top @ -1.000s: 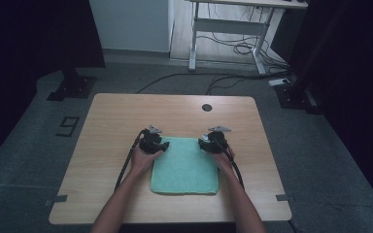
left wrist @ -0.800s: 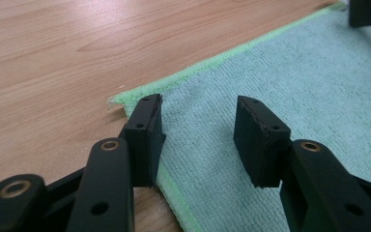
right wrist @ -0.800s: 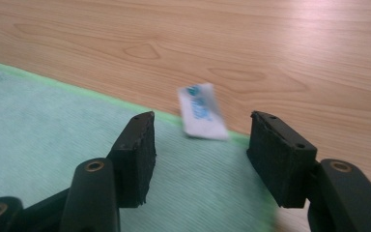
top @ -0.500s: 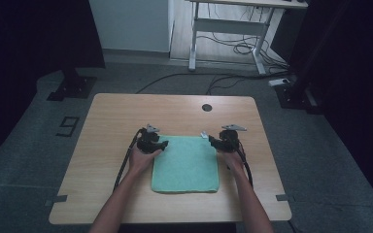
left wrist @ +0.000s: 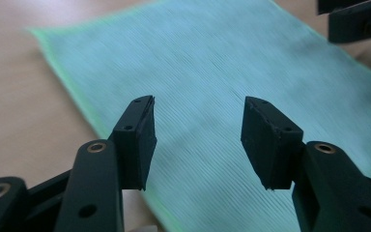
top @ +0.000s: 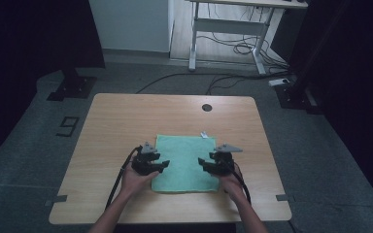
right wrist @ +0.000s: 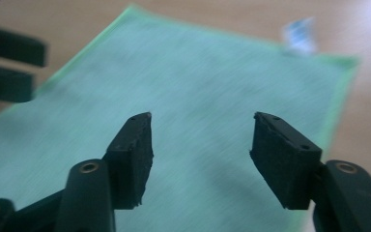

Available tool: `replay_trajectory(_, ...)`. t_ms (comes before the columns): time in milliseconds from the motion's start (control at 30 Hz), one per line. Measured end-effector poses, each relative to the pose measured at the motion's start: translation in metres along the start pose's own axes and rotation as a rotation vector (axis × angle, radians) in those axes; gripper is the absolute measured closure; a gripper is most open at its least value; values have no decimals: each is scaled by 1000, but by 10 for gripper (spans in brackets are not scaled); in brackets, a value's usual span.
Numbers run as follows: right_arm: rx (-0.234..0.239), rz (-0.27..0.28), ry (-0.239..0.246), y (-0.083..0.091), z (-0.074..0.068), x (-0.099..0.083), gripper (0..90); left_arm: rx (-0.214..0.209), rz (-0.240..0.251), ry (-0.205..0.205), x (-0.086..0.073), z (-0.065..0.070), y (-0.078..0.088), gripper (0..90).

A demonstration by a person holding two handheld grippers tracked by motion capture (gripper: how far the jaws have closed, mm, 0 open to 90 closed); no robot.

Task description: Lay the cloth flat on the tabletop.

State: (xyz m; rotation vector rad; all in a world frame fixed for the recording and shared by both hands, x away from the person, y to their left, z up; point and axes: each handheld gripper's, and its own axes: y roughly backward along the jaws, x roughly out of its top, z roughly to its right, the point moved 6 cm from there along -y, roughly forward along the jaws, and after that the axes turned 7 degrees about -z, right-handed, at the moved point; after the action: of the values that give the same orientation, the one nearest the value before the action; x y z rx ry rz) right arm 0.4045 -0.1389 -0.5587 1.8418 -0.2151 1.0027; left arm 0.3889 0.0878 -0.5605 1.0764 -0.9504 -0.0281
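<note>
One sign can be read — a dark figure 9 (top: 68, 126) marked on the grey floor (top: 24, 160), left of the table's (top: 126, 111) far-left corner. The small white tag (top: 204, 134) at the far-right corner of the green cloth (top: 184, 160) carries blue marks — too blurred to read in the right gripper view.

Left gripper (top: 163, 166) and right gripper (top: 202, 162) jaws just opened, empty.
</note>
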Motion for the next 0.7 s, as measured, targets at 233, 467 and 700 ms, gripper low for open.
replay_trajectory(233,-15,-75,70,-1,-26,-40,367,10,-49,-42,-18,15,-7,466)
replay_trajectory(467,-65,-45,66,6,-10,-53,399,45,-75,-24,-26,12,-11,462)
replay_trajectory(700,-84,-35,44,22,5,-59,437,25,-62,-14,-27,15,-8,442)
